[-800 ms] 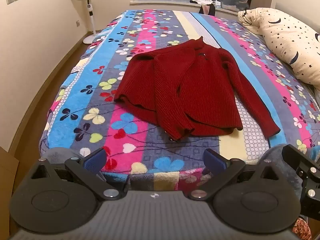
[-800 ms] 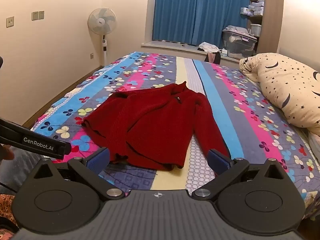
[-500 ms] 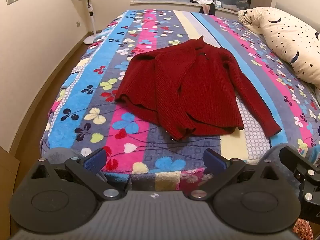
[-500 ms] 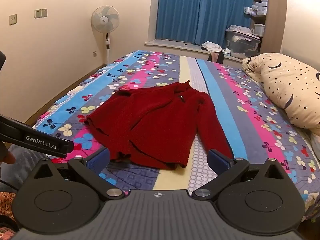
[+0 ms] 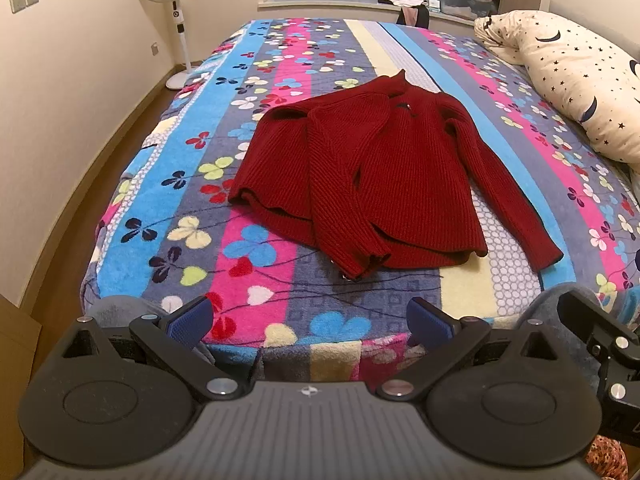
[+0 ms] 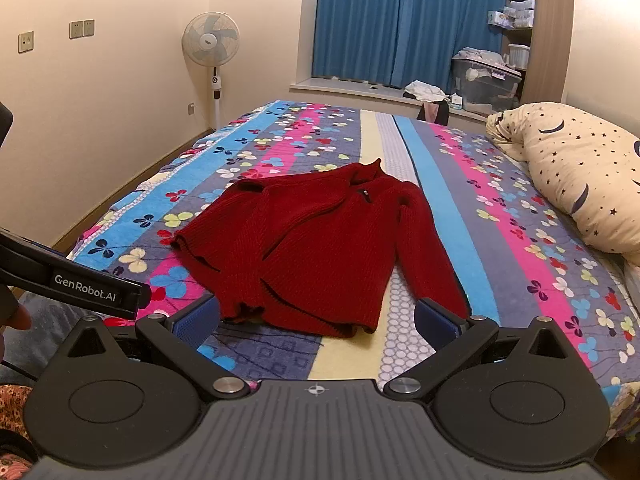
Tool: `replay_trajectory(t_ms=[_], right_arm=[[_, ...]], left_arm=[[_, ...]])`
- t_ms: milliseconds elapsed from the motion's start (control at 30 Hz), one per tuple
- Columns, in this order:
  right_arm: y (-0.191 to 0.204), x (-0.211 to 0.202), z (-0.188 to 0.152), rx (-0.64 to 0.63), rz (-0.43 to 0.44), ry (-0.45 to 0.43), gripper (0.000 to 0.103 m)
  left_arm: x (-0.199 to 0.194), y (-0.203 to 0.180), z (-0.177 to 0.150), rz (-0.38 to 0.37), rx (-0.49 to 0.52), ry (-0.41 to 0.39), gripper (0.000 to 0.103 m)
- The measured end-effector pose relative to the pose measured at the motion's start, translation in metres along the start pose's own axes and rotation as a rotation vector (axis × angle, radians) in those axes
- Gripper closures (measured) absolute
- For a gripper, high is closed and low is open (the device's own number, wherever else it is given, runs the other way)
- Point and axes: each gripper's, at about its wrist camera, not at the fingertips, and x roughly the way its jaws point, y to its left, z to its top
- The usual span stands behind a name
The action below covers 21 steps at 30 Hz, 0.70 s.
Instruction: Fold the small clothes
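Red knit sweater (image 5: 360,184) spread flat mid-bed for folding, one sleeve already across front. Left gripper (image 5: 310,320) & right gripper (image 6: 316,322) short of sweater hem, both wide open, holding nothing.

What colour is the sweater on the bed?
Dark red sweater, clearest in the left wrist view.

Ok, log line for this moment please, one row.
phase: approach | left gripper: open, empty | right gripper: open, empty | red sweater: flat on bed, one sleeve folded in | fold: not yet begun
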Motion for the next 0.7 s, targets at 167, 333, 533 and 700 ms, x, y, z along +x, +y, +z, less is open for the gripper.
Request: replay_trajectory(t_ms=[167,333,533,700], right_arm=[[0.0002,0.0007,-0.0001,0.002,0.003,0.001,0.001],[-0.0012,0.0033,-0.0009,0.005,0.006,0.004,0.001],[-0.0012,0.0039,-0.0013,0.006,0.006,0.004,0.001],[-0.0013,0.005,-0.0014,0.006,0.007,0.006,0.001]], left_arm=[[0.0,0.0002,0.0003,0.0,0.002,0.0,0.0],[0.0002,0.0001,0.0,0.001,0.001,0.0,0.0],[0.0002,0.0001,0.0,0.002,0.004,-0.002,0.0],[0.0,0.0003,0.0002,0.002,0.003,0.0,0.0]])
